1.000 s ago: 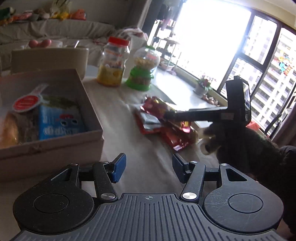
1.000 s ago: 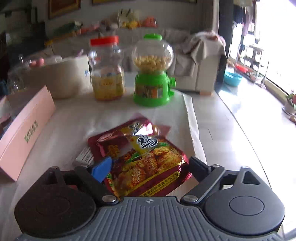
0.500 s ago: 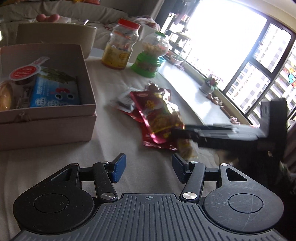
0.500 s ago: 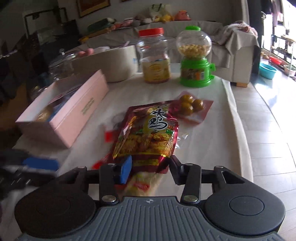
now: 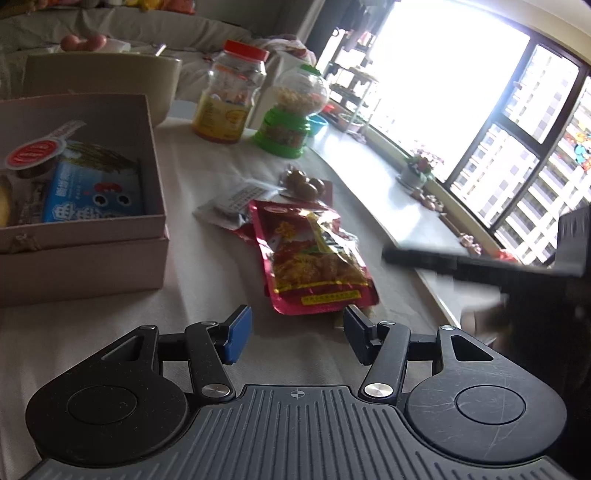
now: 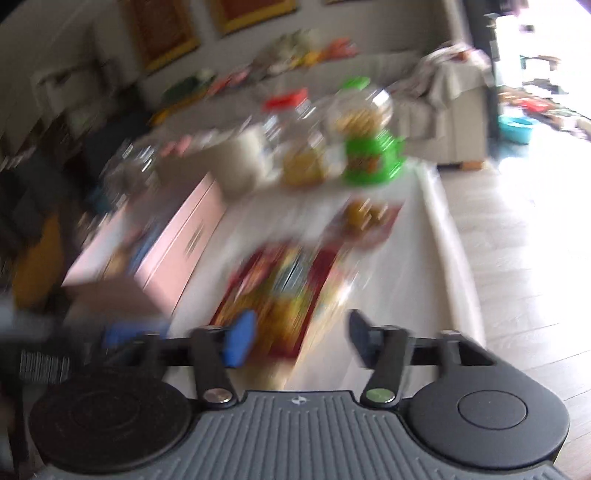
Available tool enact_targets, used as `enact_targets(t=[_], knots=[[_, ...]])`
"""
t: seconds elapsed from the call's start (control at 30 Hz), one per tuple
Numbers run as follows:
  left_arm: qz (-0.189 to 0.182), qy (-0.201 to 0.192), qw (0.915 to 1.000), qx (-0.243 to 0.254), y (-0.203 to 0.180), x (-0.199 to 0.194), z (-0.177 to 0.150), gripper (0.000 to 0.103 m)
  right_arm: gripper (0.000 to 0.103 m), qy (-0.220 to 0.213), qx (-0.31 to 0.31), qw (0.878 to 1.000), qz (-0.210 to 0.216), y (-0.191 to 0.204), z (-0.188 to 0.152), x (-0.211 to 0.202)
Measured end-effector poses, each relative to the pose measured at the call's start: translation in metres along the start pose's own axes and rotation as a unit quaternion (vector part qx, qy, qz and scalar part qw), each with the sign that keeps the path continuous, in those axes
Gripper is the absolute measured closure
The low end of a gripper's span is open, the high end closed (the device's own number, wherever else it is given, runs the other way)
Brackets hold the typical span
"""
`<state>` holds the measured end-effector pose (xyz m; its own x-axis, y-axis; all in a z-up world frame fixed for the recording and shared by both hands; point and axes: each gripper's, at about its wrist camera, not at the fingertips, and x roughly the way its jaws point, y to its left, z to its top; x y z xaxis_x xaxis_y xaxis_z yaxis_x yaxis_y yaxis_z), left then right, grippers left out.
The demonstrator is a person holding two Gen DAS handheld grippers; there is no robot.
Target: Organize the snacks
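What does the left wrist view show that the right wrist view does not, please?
Only the left wrist view shows the open pink box's contents, such as the blue snack packet, and the big window. Only the right wrist view, which is blurred, shows the framed pictures on the wall. Both share the red foil snack pouch, the green candy dispenser and the red-lidded clear jar.

A red snack pouch (image 5: 314, 258) printed in yellow is seen mid-frame. A pale pink box (image 5: 85, 236) at the left contains a blue packet (image 5: 92, 195). Upper centre, a red-lidded jar (image 5: 231, 92) and green dispenser (image 5: 291, 114) are shown.
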<state>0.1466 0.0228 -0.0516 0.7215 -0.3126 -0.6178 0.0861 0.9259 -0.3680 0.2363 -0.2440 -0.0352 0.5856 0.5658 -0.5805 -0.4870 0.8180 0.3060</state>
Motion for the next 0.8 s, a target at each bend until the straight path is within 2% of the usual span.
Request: enact_targets(t=[0.13, 0.23, 0.37, 0.43, 0.47, 0.5, 0.63, 0.73, 0.8], knots=[[0.014, -0.004, 0.9997, 0.020, -0.003, -0.006, 0.001, 0.043, 0.038, 0.019, 0.027, 0.998, -0.062, -0.008, 0.053, 0.051], [0.013, -0.015, 0.9994, 0.030, -0.003, -0.014, 0.002, 0.043, 0.039, 0.028, -0.008, 0.994, -0.103, 0.000, 0.080, 0.099], [0.002, -0.016, 0.9996, 0.024, 0.006, -0.020, 0.001, 0.043, 0.039, 0.066, -0.023, 0.987, -0.144, 0.002, 0.095, 0.158], [-0.005, -0.016, 0.9997, 0.019, 0.013, -0.020, -0.001, 0.043, 0.045, 0.081, -0.012, 0.985, -0.152, -0.004, 0.095, 0.171], [-0.008, -0.015, 0.9998, 0.014, 0.016, -0.021, -0.002, 0.043, 0.057, 0.078, -0.019, 0.985, -0.155, -0.004, 0.094, 0.171], [-0.010, -0.014, 0.9998, 0.008, 0.019, -0.020, -0.002, 0.043, 0.057, 0.077, -0.031, 0.984, -0.157, -0.003, 0.092, 0.167], [-0.020, -0.012, 0.9995, -0.018, 0.030, -0.015, -0.003, 0.043, 0.057, 0.095, -0.044, 0.989, -0.104, -0.001, 0.075, 0.137], [-0.034, -0.011, 0.9991, -0.024, 0.030, -0.011, -0.003, 0.043, 0.057, 0.092, -0.070, 0.989, -0.096, 0.006, 0.048, 0.103], [-0.039, -0.008, 0.9991, -0.018, 0.027, -0.008, -0.001, 0.043, 0.057, 0.099, -0.061, 0.991, -0.070, 0.004, 0.032, 0.081]])
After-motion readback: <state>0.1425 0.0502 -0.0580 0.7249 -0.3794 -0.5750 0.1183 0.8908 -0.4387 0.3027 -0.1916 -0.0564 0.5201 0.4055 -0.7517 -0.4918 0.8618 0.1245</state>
